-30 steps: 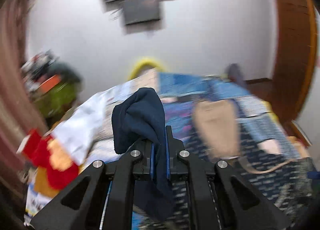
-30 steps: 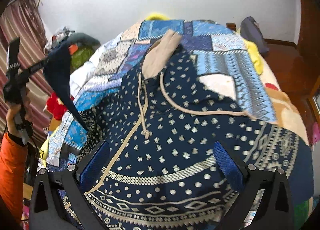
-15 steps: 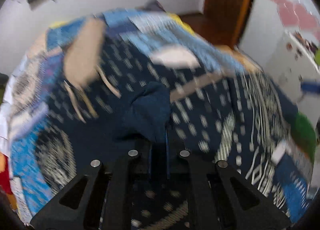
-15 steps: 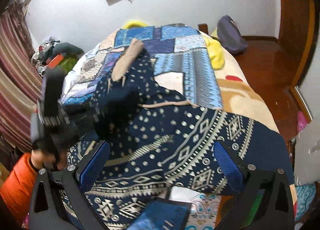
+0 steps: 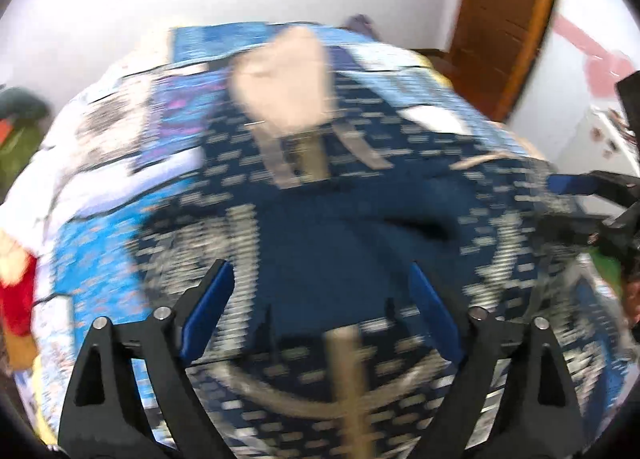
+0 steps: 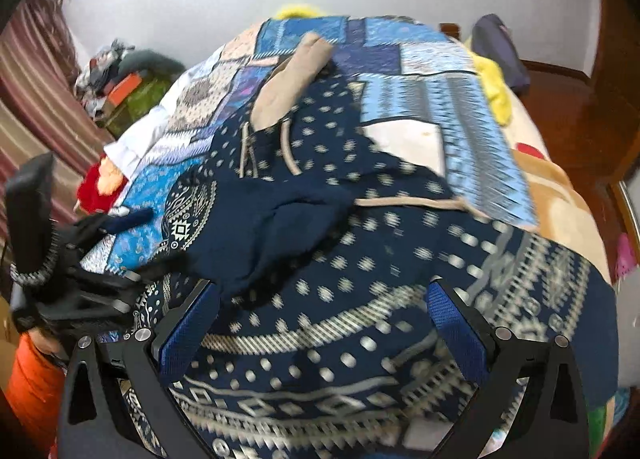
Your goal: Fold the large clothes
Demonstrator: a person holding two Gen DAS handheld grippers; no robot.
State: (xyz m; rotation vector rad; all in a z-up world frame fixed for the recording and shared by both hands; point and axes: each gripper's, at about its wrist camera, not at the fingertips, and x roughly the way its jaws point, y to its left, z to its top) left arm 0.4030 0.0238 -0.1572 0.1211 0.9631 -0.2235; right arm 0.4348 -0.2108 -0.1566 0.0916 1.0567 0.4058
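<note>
A navy hoodie (image 6: 360, 259) with white dots and bands lies spread on the bed, its beige hood (image 6: 292, 83) at the far end. A plain navy sleeve (image 6: 272, 227) is folded across its chest. My left gripper (image 5: 320, 299) hovers low over that sleeve (image 5: 320, 235); its jaws are opening and its pads do not touch the cloth. It also shows at the left of the right wrist view, left gripper (image 6: 132, 245). My right gripper (image 6: 320, 319) stands open above the hoodie's patterned hem, holding nothing.
A blue patchwork blanket (image 6: 440, 99) covers the bed. A red plush toy (image 6: 94, 185) and a clutter pile (image 6: 120, 75) sit on the left. A yellow cloth (image 6: 492, 83) and dark bag (image 6: 500, 47) lie far right. A wooden door (image 5: 508, 19) stands beyond. An orange sleeve (image 6: 28, 379) shows bottom left.
The left gripper swung down from high at the left, carrying the sleeve over the hoodie, then opened and let it go. The right gripper stayed open.
</note>
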